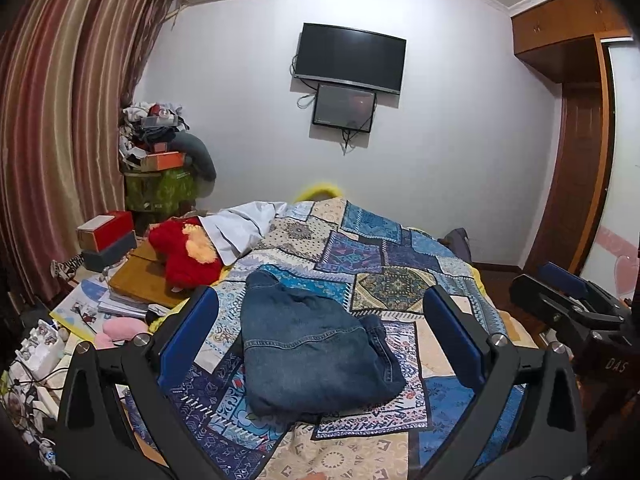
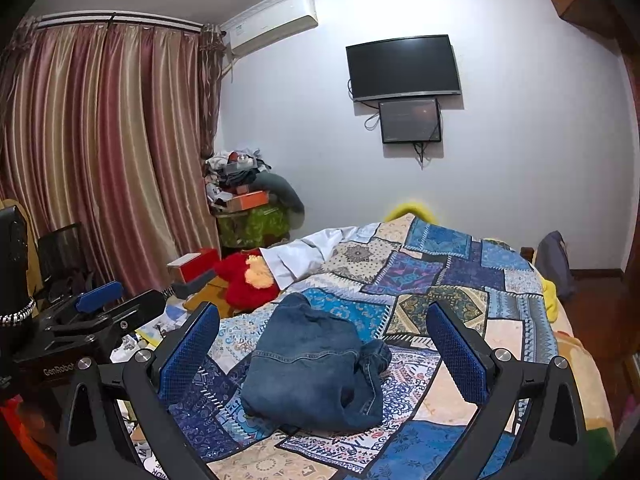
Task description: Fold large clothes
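Lay folded: jeans point(image 1: 316, 344) on quilt point(image 1: 400, 256), at 12 o'clock ahead of both tools. Left gripper point(image 1: 320, 320) and right gripper point(image 2: 322, 328) gaped wide, empty. Judged heavy, limp, thick denim; best pinched at stitched waistband edge.

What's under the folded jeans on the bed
The folded jeans lie directly on the patchwork bedspread, whose blue and cream patches show all around them. Whatever sits beneath the denim itself is covered. Both grippers are open, off the fabric.
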Available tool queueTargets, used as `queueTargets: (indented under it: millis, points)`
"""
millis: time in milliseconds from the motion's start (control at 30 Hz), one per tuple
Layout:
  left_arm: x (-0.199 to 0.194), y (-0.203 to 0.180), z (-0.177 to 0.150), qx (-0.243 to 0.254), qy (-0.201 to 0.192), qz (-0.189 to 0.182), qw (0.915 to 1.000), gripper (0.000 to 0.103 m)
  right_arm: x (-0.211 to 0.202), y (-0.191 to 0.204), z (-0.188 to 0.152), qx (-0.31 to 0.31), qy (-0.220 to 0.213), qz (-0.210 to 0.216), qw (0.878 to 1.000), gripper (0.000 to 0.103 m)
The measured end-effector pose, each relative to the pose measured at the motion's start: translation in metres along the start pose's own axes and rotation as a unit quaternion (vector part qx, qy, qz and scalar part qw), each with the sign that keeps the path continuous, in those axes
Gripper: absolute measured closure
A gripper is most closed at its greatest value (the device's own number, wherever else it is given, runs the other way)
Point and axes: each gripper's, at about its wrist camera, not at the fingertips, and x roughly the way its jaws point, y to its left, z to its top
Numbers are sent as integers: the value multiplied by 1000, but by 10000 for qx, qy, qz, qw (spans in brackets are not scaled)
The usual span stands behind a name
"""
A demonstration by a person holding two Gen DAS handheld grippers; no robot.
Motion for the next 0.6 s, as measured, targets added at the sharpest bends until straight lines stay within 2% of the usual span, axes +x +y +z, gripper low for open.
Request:
queueTargets:
  millis: [600]
  points:
    - [2,-4,-3,-17,21,-30,10000,0,2,2,-1,123,35,-43,9999,0]
